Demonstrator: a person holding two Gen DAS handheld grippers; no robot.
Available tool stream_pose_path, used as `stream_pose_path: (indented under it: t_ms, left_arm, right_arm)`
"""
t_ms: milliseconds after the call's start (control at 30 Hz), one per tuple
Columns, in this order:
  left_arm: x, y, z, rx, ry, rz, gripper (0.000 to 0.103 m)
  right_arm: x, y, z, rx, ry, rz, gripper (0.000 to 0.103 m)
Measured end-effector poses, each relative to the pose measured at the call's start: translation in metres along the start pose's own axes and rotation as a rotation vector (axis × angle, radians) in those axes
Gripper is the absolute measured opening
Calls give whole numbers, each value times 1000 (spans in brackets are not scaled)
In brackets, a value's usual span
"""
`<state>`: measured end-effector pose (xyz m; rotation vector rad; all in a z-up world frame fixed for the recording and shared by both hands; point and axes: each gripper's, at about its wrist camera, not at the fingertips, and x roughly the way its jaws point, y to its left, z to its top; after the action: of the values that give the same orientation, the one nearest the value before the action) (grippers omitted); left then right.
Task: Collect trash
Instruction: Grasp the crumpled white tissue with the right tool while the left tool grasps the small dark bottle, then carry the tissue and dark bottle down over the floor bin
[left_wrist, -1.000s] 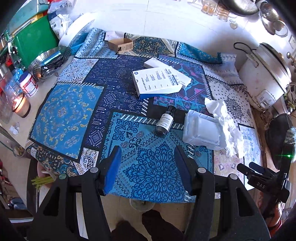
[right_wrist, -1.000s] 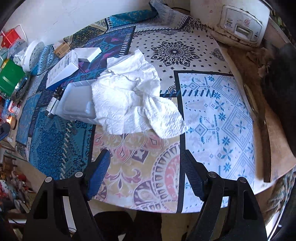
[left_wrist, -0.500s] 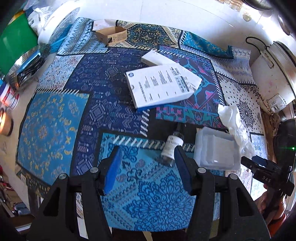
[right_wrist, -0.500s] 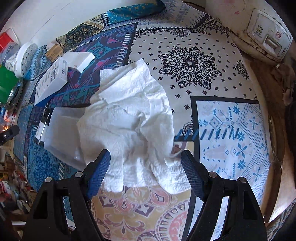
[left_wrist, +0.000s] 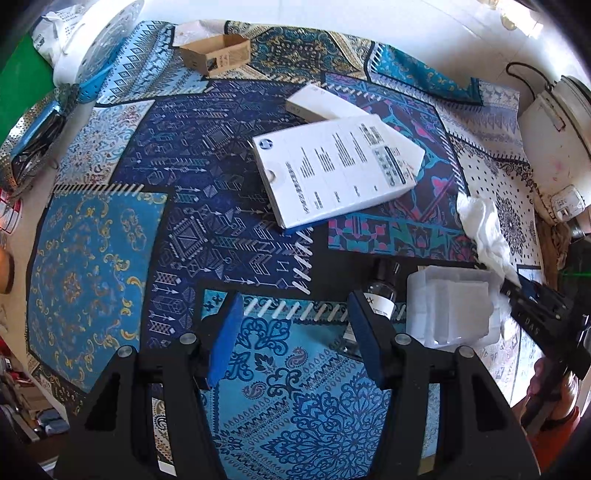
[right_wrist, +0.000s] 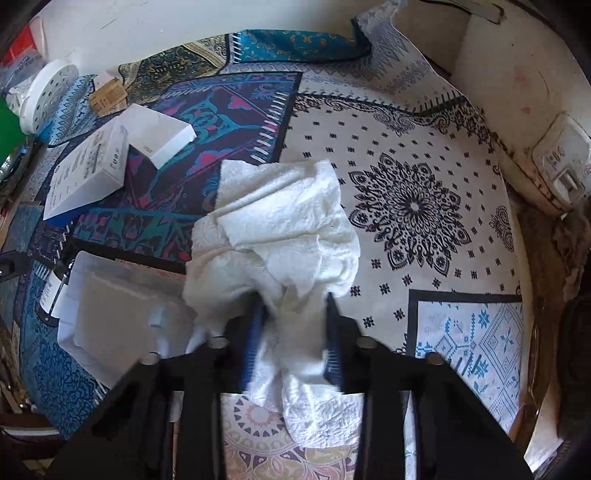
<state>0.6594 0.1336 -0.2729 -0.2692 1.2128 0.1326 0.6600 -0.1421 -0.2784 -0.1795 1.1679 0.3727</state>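
Observation:
A crumpled white paper towel (right_wrist: 280, 236) lies on the patterned tablecloth, partly over a white plastic tray (right_wrist: 110, 314). My right gripper (right_wrist: 293, 339) has closed on the towel's near end, with its blue pads pinching the paper. In the left wrist view the towel (left_wrist: 484, 225) and tray (left_wrist: 448, 306) sit at the right, with the right gripper (left_wrist: 517, 291) reaching in there. My left gripper (left_wrist: 295, 332) is open and empty above the cloth. A small dark bottle (left_wrist: 380, 295) lies just beyond its right finger. A white printed box (left_wrist: 332, 166) lies further ahead.
A smaller white box (left_wrist: 314, 103) and an open cardboard box (left_wrist: 214, 53) lie at the back. A white rice cooker (left_wrist: 554, 125) stands at the right edge. A metal strainer (left_wrist: 33, 125) and a green container (left_wrist: 18, 81) sit at the left.
My right gripper moved forward over the paper towel and closed on it. My left gripper moved forward toward the bottle and stayed open.

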Motion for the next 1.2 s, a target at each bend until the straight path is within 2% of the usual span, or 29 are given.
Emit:
stream_pose_path:
  t_ms: [167,267,433,567,633,700,833,967,1200]
  left_arm:
    - [7,-13,-7,35,23,-24,58]
    - [10,-24,-12,58,34,-50,58]
    - [21,-40,-14,93,40,-50,57]
    - [26,-49,-12,90,28,-73,44]
    - [28,-53,-11,88,18,-73,41]
    - [32,-56,-9,82,14,-65,32]
    - [38,-58,-8,48,11,-65,27]
    - [30,-55,-16,-1,-1,-27,27]
    - [-29,-56,-51,-26,-122,14,27]
  right_arm:
    - [2,-10,14,76,-16,54,10]
    - [-14,-19,17,122,-53,70,10]
    - [-46,-30,20,148,-116,80,10]
    - [-71,-38,15,162,-157,91,10]
    - [-81,-41,11,168,-172,102,10]
    - [-89,-43,4,170,-184,109,10]
    - [-100,-45,-6,161,-199,133,10]
    - [-110,-44,-16,139,-214,160,10]
    - [-136,-28,-31,64,-255,213,10]
